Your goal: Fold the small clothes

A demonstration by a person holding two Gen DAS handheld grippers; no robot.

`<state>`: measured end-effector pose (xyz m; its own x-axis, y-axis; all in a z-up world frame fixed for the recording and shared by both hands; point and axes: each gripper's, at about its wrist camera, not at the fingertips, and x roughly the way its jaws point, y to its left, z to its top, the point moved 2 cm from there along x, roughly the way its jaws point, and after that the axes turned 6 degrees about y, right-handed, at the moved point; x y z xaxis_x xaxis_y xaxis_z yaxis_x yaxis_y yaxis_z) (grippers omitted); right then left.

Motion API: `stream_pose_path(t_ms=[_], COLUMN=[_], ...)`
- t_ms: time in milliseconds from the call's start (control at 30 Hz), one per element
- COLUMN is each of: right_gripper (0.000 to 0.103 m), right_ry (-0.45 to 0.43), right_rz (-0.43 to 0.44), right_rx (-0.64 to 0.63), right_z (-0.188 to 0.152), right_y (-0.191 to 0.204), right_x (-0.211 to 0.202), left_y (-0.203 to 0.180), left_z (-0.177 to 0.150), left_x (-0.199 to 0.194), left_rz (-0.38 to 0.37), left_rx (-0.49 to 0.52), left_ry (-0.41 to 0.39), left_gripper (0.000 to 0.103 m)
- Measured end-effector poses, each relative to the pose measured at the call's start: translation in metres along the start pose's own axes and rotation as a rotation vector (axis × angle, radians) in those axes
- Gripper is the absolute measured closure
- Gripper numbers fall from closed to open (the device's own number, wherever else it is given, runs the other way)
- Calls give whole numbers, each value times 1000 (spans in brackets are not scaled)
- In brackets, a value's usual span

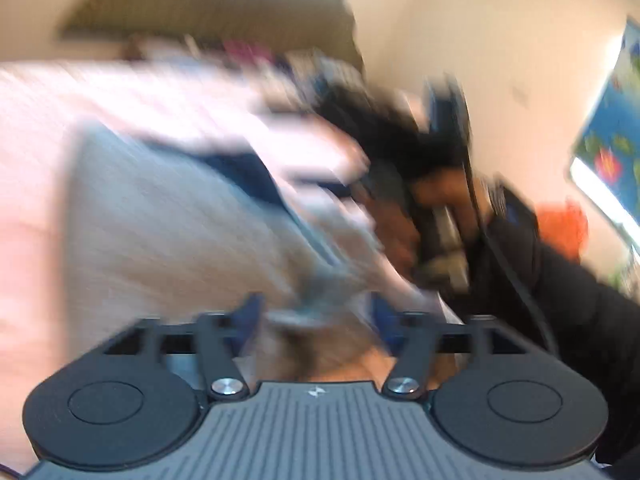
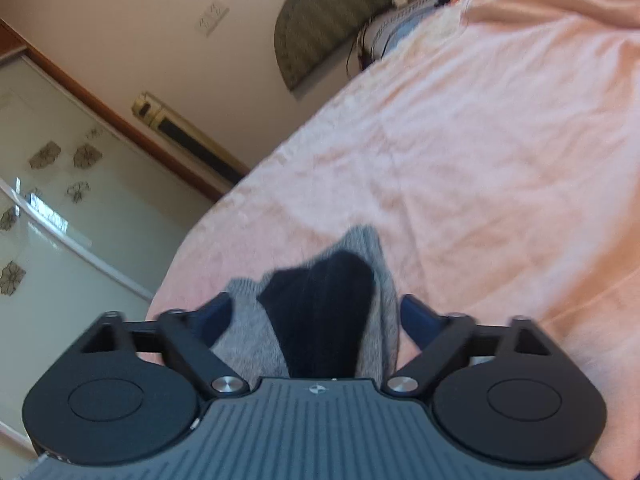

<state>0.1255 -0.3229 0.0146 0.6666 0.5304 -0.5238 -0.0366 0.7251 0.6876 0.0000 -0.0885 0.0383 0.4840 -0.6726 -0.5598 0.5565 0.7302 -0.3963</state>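
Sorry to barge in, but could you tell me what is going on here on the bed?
A person is folding small clothes on a bed with a pink bedspread, holding a gripper in each hand. The right gripper has its jaws wide apart, with a grey garment with a dark inner patch lying between them, unpinched. The left gripper is open too, above grey fabric; that view is badly blurred, so I cannot tell what touches what. The person's other hand and dark sleeve show there.
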Motion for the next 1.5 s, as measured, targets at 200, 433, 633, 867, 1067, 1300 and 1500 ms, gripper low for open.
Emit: stream_pose_path(t_ms=[200,433,633,867,1067,1300,1500], right_gripper=[20,51,77,77,26,32,84], right_ry=[146,159,140,67,62,308,320], right_rz=[-32,-55,-59,73,37,26,26], right_rx=[26,-2,-45,-26,37,-73,-149], right_z=[3,5,4,21,11,-60,-82], right_y=[-11,4,23,76,85,72,86], right_x=[36,68,70,107,126,94,82], left_y=[95,181,170,205,254,225,206], left_z=[39,56,65,109,108,11,10], left_x=[-33,40,39,-7,-43,-57,-60], left_rz=[96,-76,2,140,302,74,127], left_rx=[-293,-669,-542,-486,-572,-631,-536], left_ry=[-140,17,64,-33,-49,82,91], left_gripper=[2,14,75,75,58,36,91])
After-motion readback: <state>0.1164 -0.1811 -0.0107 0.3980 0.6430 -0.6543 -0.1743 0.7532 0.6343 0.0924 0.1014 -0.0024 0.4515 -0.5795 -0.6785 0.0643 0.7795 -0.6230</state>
